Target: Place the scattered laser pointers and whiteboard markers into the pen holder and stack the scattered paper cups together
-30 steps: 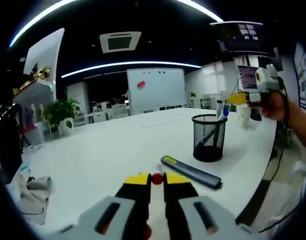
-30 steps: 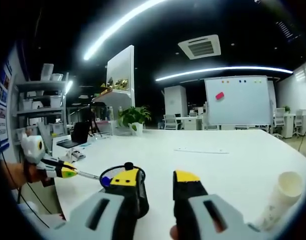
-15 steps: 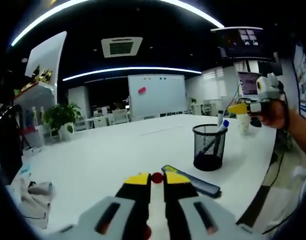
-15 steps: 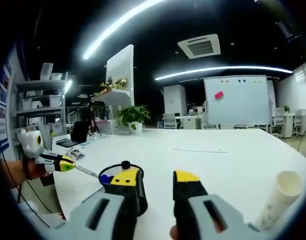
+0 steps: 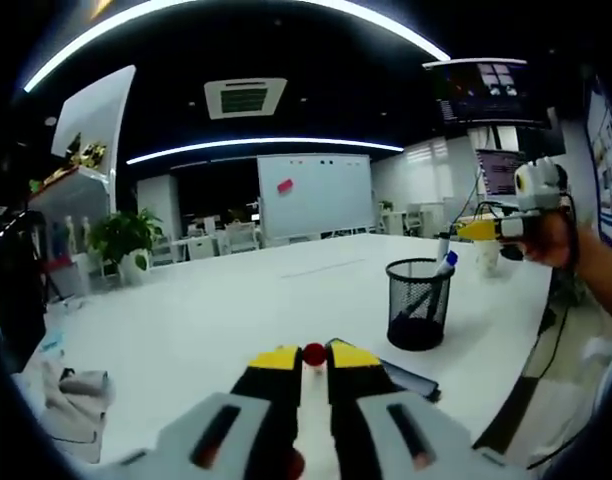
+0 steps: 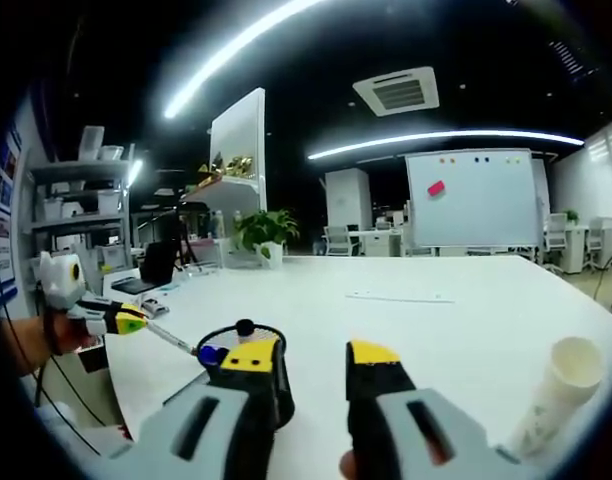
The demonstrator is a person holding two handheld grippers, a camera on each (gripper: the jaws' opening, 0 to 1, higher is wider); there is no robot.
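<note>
In the left gripper view, the left gripper (image 5: 314,357) is hovering over the broad white table (image 5: 216,310) with its yellow-tipped jaws pressed nearly together on a thin marker with a red cap (image 5: 314,353); a flat dark laser pointer (image 5: 411,379) is lying on the table just beside the jaws, near the black wire-mesh pen holder (image 5: 419,303), which is standing upright with a blue-capped marker (image 5: 447,263) leaning out of it; the right gripper (image 5: 464,231) is hanging in a hand (image 5: 549,240) above and to the right of the holder.

In the right gripper view, the right gripper (image 6: 308,357) is standing with jaws spread and nothing between them; the holder (image 6: 236,345) is sitting partly behind its left jaw; stacked white paper cups (image 6: 556,392) are lying tilted at the right; the left gripper (image 6: 136,322) is pointing the marker toward the holder's rim.
</note>
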